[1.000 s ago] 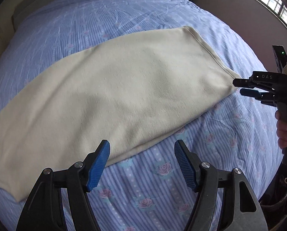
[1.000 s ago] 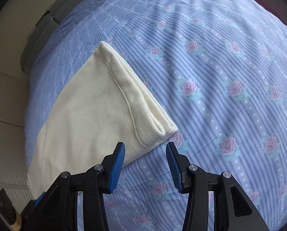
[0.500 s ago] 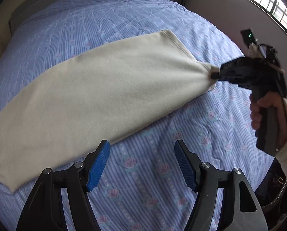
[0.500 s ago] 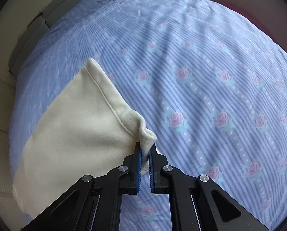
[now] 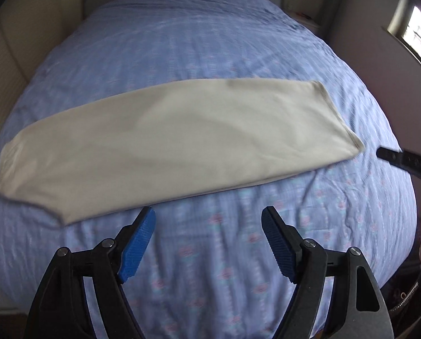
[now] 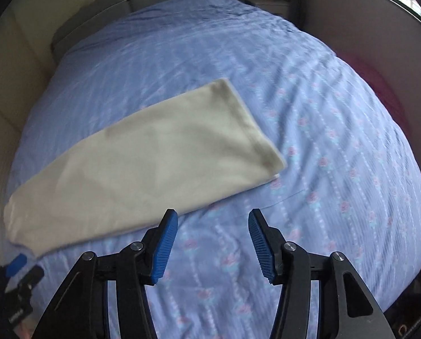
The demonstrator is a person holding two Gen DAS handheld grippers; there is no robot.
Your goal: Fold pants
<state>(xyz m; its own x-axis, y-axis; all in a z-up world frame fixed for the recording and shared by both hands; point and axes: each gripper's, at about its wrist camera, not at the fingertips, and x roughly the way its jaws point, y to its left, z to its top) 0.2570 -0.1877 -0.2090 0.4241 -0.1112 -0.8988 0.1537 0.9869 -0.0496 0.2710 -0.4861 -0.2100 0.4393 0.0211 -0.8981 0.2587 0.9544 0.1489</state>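
My left tongs (image 5: 209, 220) and right tongs (image 6: 212, 221) both opening with nothing between them, cream pants (image 5: 176, 141) flat on the blue floral bed (image 5: 210, 42).

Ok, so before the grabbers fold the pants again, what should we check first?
1. Pants lying flat in one long strip on the bed: ok.
2. Left gripper holding nothing, jaws opening: ok.
3. Right gripper holding nothing, jaws opening, and clear of the cloth: ok.
4. Right-hand hemmed end straight and not bunched: ok.
5. Left-hand end neat: cannot tell, the picture is blurry there.
6. Both layers lined up along the near edge: cannot tell.
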